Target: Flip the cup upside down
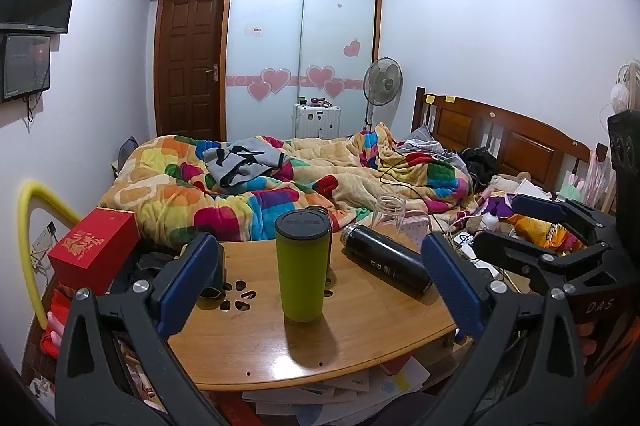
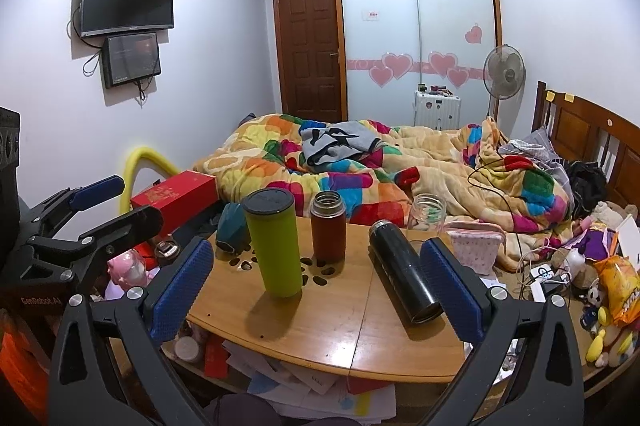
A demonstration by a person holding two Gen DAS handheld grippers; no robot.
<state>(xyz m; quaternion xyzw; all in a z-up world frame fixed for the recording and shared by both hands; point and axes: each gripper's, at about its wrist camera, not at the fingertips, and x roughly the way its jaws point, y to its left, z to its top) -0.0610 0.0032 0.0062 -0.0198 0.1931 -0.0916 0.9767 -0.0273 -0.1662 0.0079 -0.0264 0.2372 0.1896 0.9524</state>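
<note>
A green cup [image 1: 305, 266] with a dark lid stands upright on the wooden table [image 1: 360, 342]; it also shows in the right wrist view [image 2: 276, 246]. A black flask [image 1: 386, 258] lies on its side to its right, also in the right wrist view [image 2: 404, 272]. A brown flask [image 2: 328, 226] stands upright behind the cup. My left gripper [image 1: 320, 286] is open, its fingers either side of the green cup, short of it. My right gripper [image 2: 316, 286] is open and empty, near the table's front; the black flask lies by its right finger [image 2: 456, 294].
A clear glass jar [image 2: 428, 212], a pink pouch [image 2: 476, 246] and a teal object [image 2: 232, 230] sit at the table's back. A red box [image 1: 94, 246] stands left. The bed with a colourful blanket [image 1: 280, 182] is behind. Papers [image 2: 304, 378] lie under the table. Toys and snacks [image 2: 612, 286] are right.
</note>
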